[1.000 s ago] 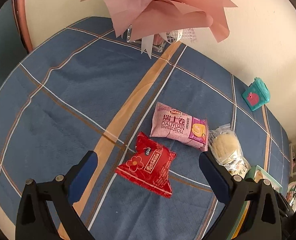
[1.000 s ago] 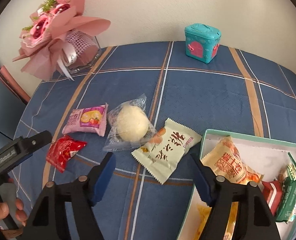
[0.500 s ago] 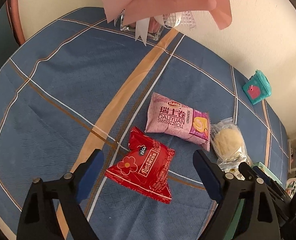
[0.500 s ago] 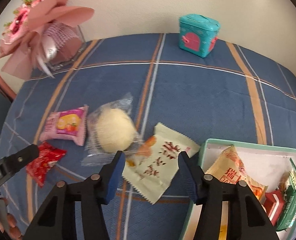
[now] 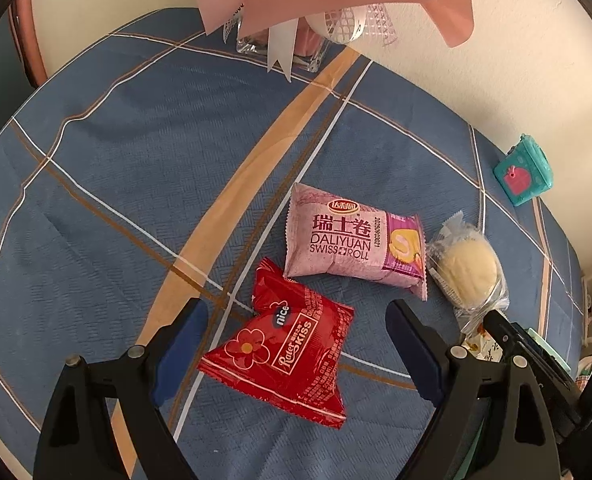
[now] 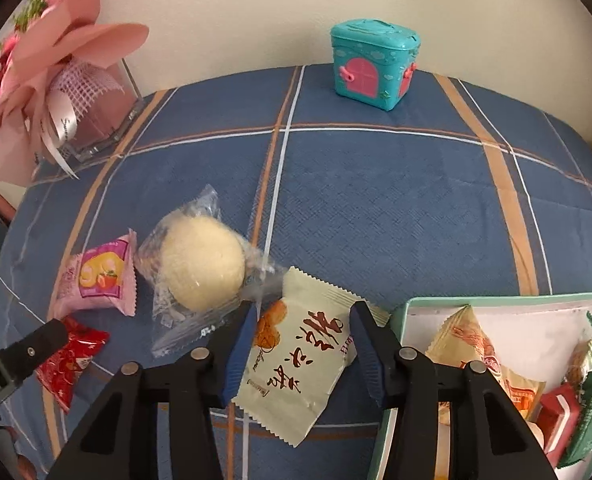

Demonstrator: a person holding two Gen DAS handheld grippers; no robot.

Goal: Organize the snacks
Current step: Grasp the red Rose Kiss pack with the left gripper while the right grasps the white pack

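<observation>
My left gripper (image 5: 294, 312) is open and hangs low over a red snack packet (image 5: 284, 352), with a gap on each side of it. Just beyond lie a pink Swiss roll packet (image 5: 348, 240) and a round bun in clear wrap (image 5: 468, 268). My right gripper (image 6: 304, 310) straddles a cream packet (image 6: 296, 356) flat on the cloth. Its jaws are closing and the pads have come up to the packet's edges, but the wrapper shows no crumpling. A mint-rimmed box (image 6: 496, 300) at the right holds several packets.
A teal toy house (image 6: 372, 64) stands at the back by the wall. A pink bouquet in a glass vase (image 6: 56, 92) fills the back left. The blue plaid cloth (image 6: 376, 208) lies bare between the toy house and the snacks. The left gripper's finger (image 6: 20, 352) shows beside the red packet.
Both grippers have sunk closer to their packets. The right jaws have narrowed a lot around the cream packet; the left jaws have narrowed slightly over the red one.
</observation>
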